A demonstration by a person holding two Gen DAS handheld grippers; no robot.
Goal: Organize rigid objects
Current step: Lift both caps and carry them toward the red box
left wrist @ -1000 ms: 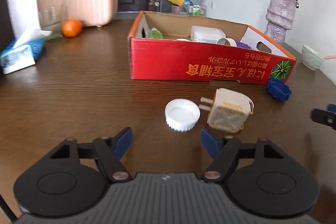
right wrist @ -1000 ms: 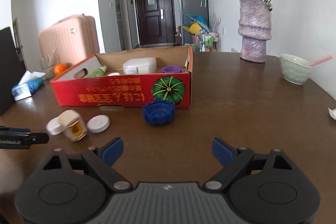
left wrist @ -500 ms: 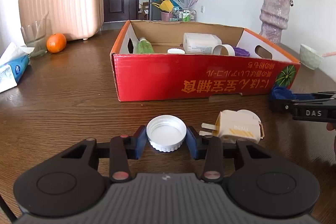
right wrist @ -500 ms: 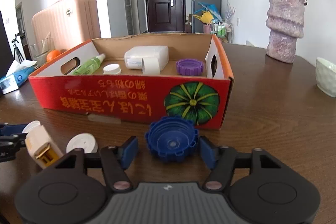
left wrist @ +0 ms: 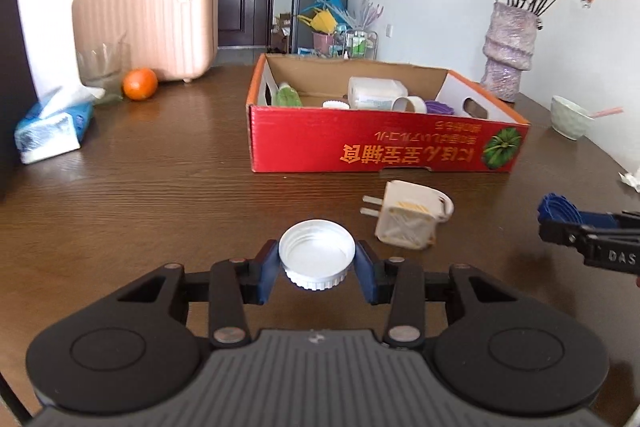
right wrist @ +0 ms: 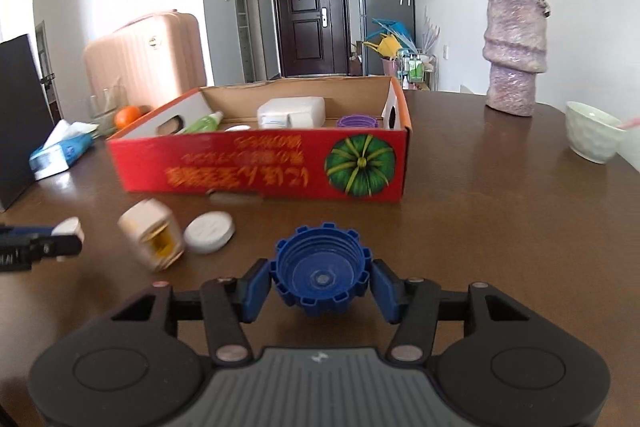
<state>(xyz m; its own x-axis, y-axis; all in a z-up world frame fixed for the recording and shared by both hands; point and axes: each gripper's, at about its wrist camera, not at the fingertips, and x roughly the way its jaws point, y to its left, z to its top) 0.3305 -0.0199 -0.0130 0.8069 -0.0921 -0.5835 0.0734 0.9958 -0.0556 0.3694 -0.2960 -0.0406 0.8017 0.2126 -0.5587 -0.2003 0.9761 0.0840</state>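
**Two caps gripped above the wooden table**

On the brown wooden table [left wrist: 160, 167] we see, in the left wrist view, the red cardboard box [left wrist: 384, 147] right of centre. Our left gripper [left wrist: 317, 265] clamps the white cap [left wrist: 317, 259] at lower centre; the beige plug adapter [left wrist: 408, 217] lies right of it.

In the right wrist view, our right gripper [right wrist: 320, 283] pinches the blue cap [right wrist: 320, 267] at lower centre, below the box [right wrist: 260, 175].

White cap [left wrist: 317, 259] and blue cap [right wrist: 320, 269] each clamped, open-side up.
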